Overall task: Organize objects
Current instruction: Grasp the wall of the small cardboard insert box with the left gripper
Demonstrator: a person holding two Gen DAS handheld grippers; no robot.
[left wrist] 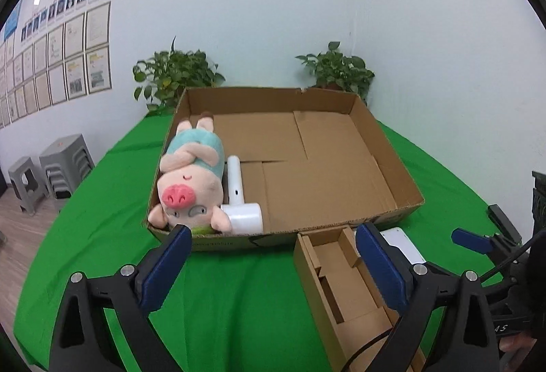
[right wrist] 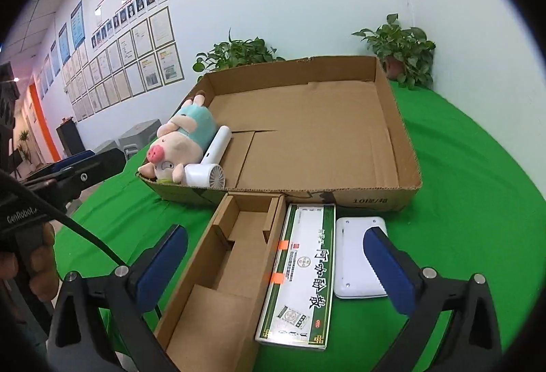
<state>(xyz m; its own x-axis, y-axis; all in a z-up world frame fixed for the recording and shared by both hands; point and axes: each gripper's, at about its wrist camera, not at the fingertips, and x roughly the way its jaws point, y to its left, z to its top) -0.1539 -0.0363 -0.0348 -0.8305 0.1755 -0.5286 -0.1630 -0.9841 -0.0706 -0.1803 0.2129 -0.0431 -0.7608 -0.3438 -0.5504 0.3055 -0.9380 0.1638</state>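
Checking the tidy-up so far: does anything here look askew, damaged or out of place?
Nothing looks damaged or spilled. The plush pig lies on its back in the big cardboard box beside the white handheld fan. The small cardboard box, green-and-white carton and white device sit outside on the green cloth.

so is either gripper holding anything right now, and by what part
Nothing is held. The left gripper and the right gripper both stand wide open over the green table, with nothing pressed between their fingers.

Pink plush pig (left wrist: 186, 182) in teal top, white handheld fan (left wrist: 240, 201), brown cardboard tray (left wrist: 385, 146), green tablecloth (left wrist: 239, 303)
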